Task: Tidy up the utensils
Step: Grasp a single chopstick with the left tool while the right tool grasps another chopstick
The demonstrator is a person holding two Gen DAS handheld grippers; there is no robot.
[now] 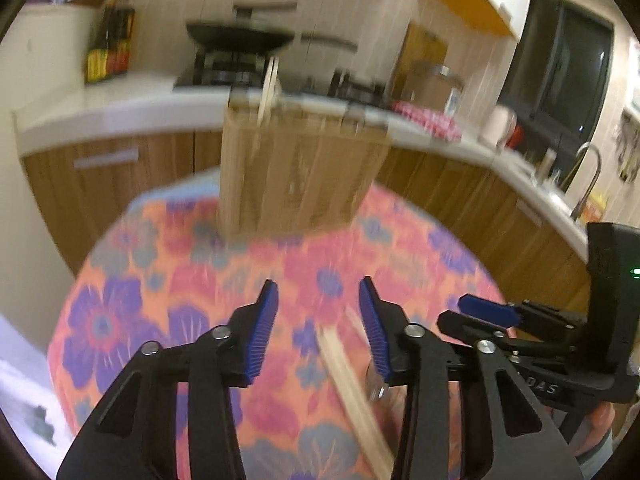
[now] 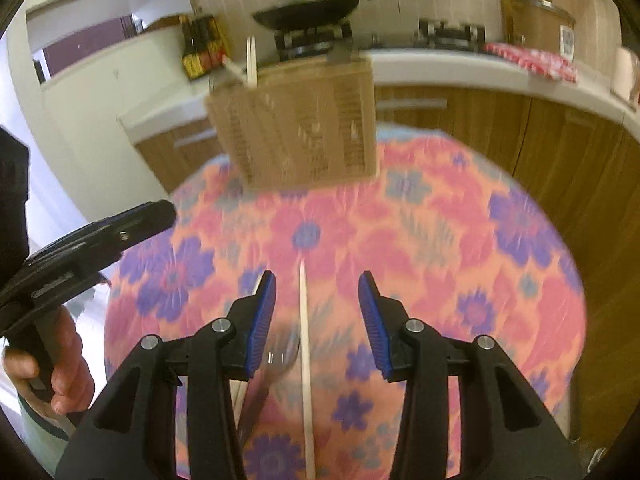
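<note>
Both my tongs gape over the floral table, gripping nothing; utensils lie loose beneath them.

The round table [image 2: 500, 264], covered in an orange, pink and purple flower cloth, fills both views in front of a wood-fronted kitchen counter [image 1: 120, 112] carrying a black pan [image 1: 244, 36] on a stove. At the table's far edge stands the wooden utensil holder [image 2: 304, 124], with pale chopsticks [image 2: 251, 60] upright in its left end. My right gripper [image 2: 317, 284] is spread wide; a single chopstick [image 2: 306, 360] lies on the cloth between its fingers, and a metal spoon [image 2: 280, 356] lies just left of it, partly under the left finger. My left gripper [image 1: 318, 290] is equally spread, with a pair of chopsticks [image 1: 352, 392] lying diagonally below it. The frames are motion-blurred.
</note>
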